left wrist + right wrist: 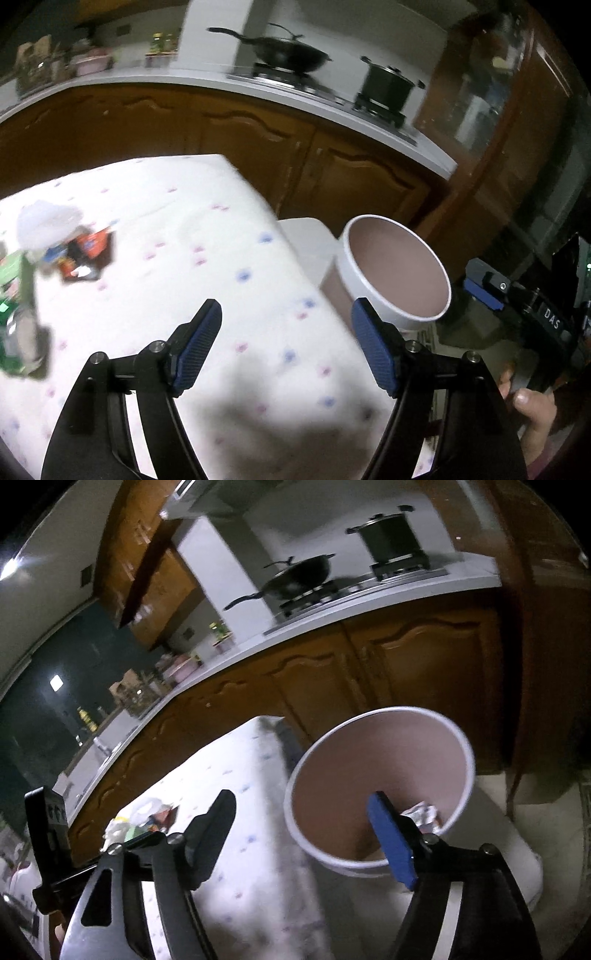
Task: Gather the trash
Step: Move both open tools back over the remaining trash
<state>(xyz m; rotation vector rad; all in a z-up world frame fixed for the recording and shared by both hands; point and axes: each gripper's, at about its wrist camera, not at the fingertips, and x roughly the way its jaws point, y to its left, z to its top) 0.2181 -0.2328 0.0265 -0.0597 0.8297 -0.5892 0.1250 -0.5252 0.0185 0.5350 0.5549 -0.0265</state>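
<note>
A round bin [397, 269] with a white rim and a pinkish inside stands just off the table's right edge. In the right wrist view a crumpled silvery wrapper [423, 812] lies inside the bin [380, 760]. My right gripper [302, 796] is open and empty, with its blue right finger over the bin's mouth. A pile of trash lies at the table's left: a white crumpled tissue [44, 221], an orange and black wrapper [86, 251] and green packets [14, 295]. My left gripper [286, 304] hangs open and empty over the cloth, between the pile and the bin.
The table [221, 258] has a white cloth with small coloured dots. A white stool or box [310, 240] stands beside the bin. Behind are brown cabinets and a white counter [207, 77] with a wok [291, 53] and a pot [388, 85]. A hand [532, 406] shows at lower right.
</note>
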